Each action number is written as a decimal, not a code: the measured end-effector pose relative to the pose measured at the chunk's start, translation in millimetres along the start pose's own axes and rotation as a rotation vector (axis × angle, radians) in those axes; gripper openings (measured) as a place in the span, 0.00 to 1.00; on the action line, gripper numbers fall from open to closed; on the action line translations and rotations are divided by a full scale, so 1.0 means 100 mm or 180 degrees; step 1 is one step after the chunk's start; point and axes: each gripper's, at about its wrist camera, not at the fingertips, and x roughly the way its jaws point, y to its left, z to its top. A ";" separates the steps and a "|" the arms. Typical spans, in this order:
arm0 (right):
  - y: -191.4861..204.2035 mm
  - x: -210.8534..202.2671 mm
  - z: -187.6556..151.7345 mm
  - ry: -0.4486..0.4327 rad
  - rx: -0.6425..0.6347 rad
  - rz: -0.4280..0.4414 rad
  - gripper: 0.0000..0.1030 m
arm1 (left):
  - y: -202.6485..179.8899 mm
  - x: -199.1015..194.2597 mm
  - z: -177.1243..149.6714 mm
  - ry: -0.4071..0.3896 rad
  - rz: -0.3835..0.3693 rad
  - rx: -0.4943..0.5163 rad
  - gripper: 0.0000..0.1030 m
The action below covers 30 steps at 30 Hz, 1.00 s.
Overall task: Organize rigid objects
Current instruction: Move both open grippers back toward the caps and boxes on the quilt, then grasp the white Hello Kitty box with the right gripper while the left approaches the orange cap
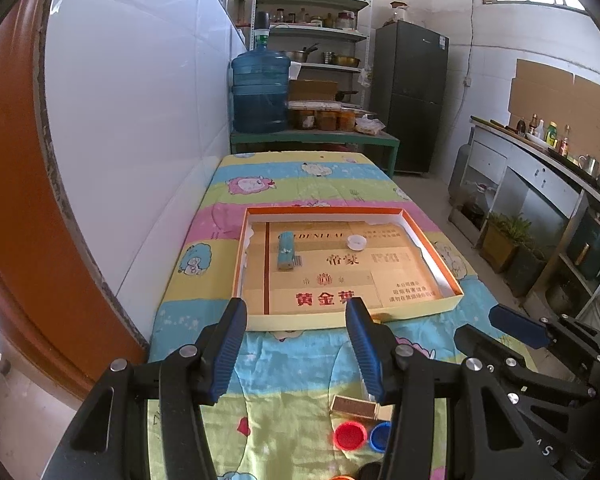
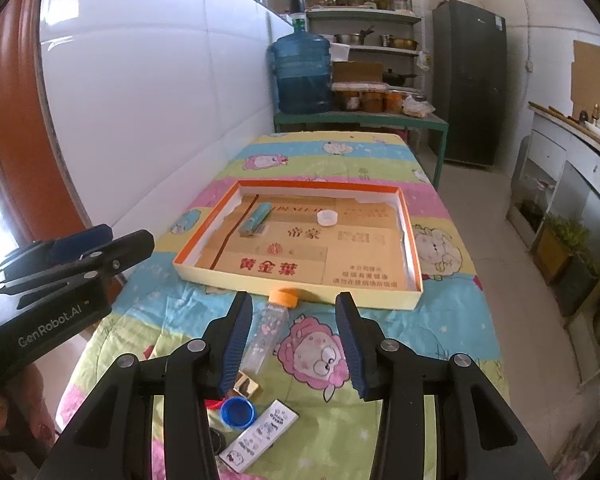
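Left wrist view: the left gripper [image 1: 296, 308] stands with jaws apart and empty; beyond its fingertips lies the shallow box [image 1: 432, 310], holding a teal lighter [image 1: 286, 250] and a white cap [image 1: 356, 242]; a red cap [image 1: 350, 435] lies below its right finger. Right wrist view: the right gripper [image 2: 294, 304] is likewise spread and empty, with an orange-capped clear bottle [image 2: 269, 330] lying between its fingers, untouched, and a blue cap [image 2: 238, 411] near the left finger.

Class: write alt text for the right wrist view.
An open right hand-held gripper hovers above a clear bottle with an orange cap lying on a cartoon tablecloth; beyond sits a shallow box holding a white cap.
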 end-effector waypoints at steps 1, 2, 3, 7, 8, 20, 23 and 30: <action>0.01 -0.01 -0.02 0.0002 0.0002 -0.0003 0.43 | 0.00 -0.02 -0.01 -0.0001 -0.0008 -0.0005 0.51; 0.01 -0.02 -0.03 0.0004 0.0006 -0.0006 0.43 | 0.00 -0.03 -0.03 -0.0005 -0.0010 -0.0010 0.51; 0.02 -0.03 -0.05 0.0003 0.0004 -0.0011 0.43 | 0.00 -0.04 -0.05 -0.0007 -0.0009 -0.0014 0.51; 0.05 -0.06 -0.13 0.0007 -0.0002 -0.0050 0.43 | 0.03 -0.06 -0.13 0.0004 -0.0043 -0.0047 0.50; 0.05 -0.07 -0.16 0.0022 0.0007 -0.0047 0.43 | 0.04 -0.07 -0.15 0.0001 -0.0047 -0.0052 0.50; 0.12 0.03 -0.58 0.0280 0.0084 -0.0097 0.43 | 0.15 -0.05 -0.51 0.0101 -0.0080 -0.0115 0.51; 0.13 0.09 -0.67 0.0352 0.0113 -0.0096 0.43 | 0.15 -0.04 -0.59 0.0134 -0.0108 -0.0113 0.51; 0.13 0.18 -0.85 0.0492 0.0171 -0.0107 0.43 | 0.13 -0.04 -0.76 0.0149 -0.0176 -0.0102 0.51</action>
